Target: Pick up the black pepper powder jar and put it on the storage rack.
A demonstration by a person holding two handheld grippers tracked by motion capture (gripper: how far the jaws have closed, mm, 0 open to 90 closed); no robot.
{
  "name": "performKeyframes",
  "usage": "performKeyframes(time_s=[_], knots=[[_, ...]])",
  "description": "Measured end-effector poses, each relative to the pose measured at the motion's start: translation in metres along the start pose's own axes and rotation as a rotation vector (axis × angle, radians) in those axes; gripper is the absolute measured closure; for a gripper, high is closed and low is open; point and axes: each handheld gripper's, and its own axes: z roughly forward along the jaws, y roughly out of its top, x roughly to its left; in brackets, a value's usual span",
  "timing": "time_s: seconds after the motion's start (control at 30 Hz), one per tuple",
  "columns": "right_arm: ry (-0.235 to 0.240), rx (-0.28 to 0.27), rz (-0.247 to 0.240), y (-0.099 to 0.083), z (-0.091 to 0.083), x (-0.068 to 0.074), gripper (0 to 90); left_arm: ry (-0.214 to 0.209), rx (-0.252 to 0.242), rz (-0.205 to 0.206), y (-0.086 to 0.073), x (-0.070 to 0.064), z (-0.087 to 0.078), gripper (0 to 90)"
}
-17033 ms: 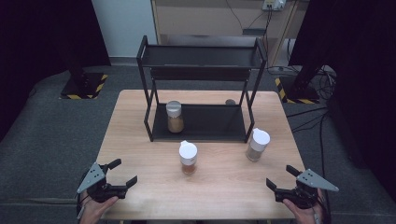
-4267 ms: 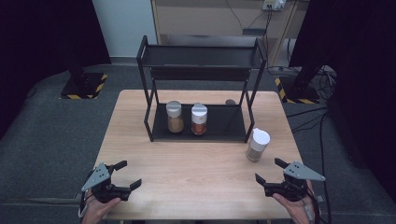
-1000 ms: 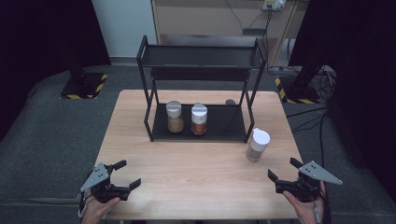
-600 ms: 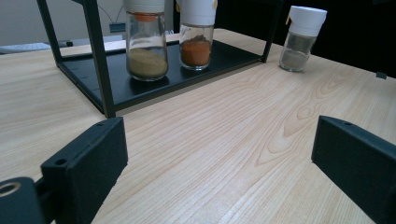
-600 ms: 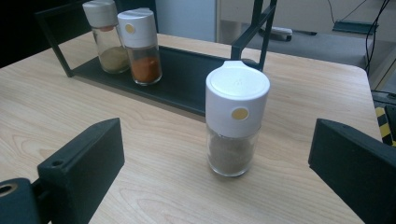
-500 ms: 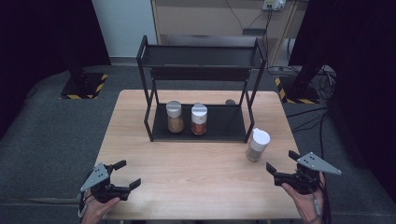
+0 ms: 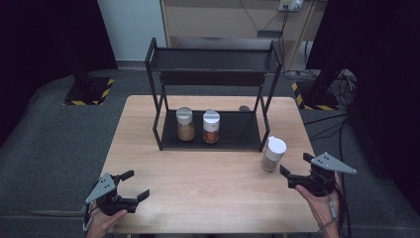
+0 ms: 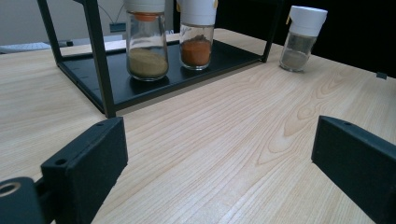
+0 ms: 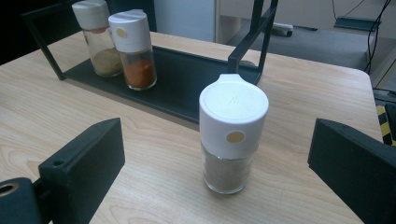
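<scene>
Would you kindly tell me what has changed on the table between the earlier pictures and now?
The orange spice jar went from mid-table onto the rack's lower shelf, beside the tan jar. The right hand-held gripper has moved up toward the grey-filled jar, jaws open and not touching it. That jar, the tan jar and the left hand-held gripper, open near the table's front edge, stayed about where they were.

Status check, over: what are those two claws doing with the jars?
Right gripper open, facing grey spice jar. Left gripper open, idle. Nothing between.

Clear tabletop [image 7: 208, 173] before rack [image 7: 213, 94] — jar [image 7: 273, 153] alongside
</scene>
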Motion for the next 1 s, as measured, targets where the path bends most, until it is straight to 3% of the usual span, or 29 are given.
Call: performKeyframes(time_s=[1.0], knots=[[-0.02, 0.066, 0.001, 0.019, 0.053, -0.006, 4.9, 0.0, -0.001, 0.001, 0.0, 0.0, 0.0, 2.4]])
